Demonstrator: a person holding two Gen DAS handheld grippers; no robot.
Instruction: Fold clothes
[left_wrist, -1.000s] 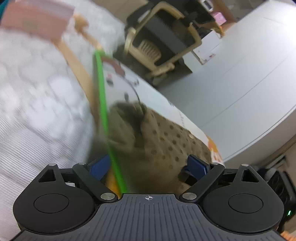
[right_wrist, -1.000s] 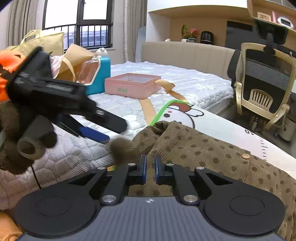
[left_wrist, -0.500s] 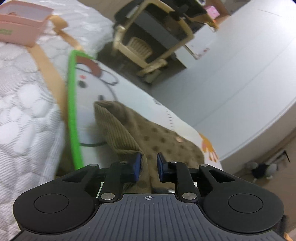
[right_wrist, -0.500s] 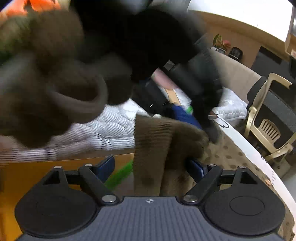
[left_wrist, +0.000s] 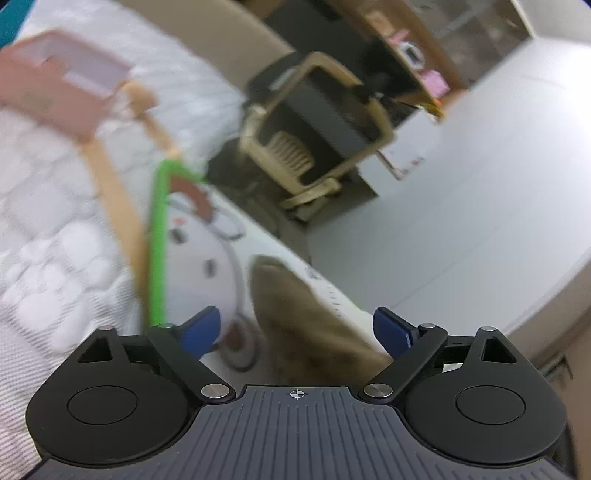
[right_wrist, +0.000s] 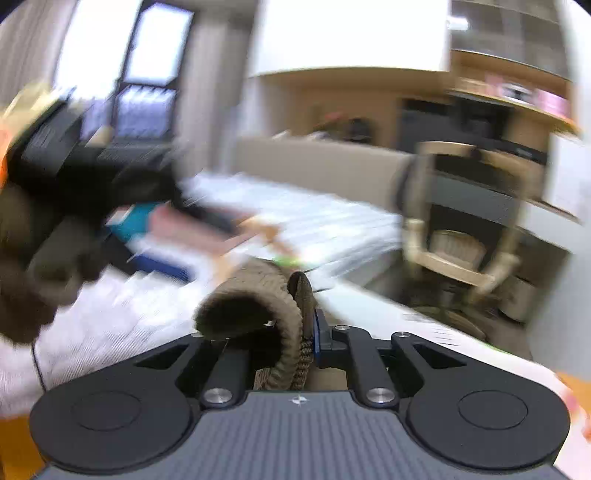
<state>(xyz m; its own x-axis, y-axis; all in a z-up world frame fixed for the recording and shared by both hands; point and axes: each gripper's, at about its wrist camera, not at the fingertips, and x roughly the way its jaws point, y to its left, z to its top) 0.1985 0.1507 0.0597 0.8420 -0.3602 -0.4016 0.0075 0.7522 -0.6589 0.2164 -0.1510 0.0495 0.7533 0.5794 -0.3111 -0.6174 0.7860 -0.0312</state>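
A brown dotted garment (left_wrist: 295, 325) lies on a white cartoon mat (left_wrist: 207, 236) with a green edge. In the left wrist view my left gripper (left_wrist: 295, 328) stands open, its blue pads (left_wrist: 201, 328) wide apart on either side of the cloth, not pinching it. In the right wrist view my right gripper (right_wrist: 304, 332) is shut on the garment's ribbed cuff (right_wrist: 258, 291), which bulges up over the left finger and hides it. The other gripper (right_wrist: 74, 158) shows as a black blur at the left, held by a hand in brown fabric (right_wrist: 22, 295).
A pink box (left_wrist: 62, 96) and a tan strap (left_wrist: 114, 199) lie on the white quilted bed (left_wrist: 44, 266). A beige office chair (left_wrist: 314, 136) stands beyond the mat, beside a grey desk surface (left_wrist: 461, 192). Both views are motion-blurred.
The left gripper, shut on the cloth half a second ago, has opened and pulled back. The right gripper, open then, has closed on the ribbed cuff and lifted it.
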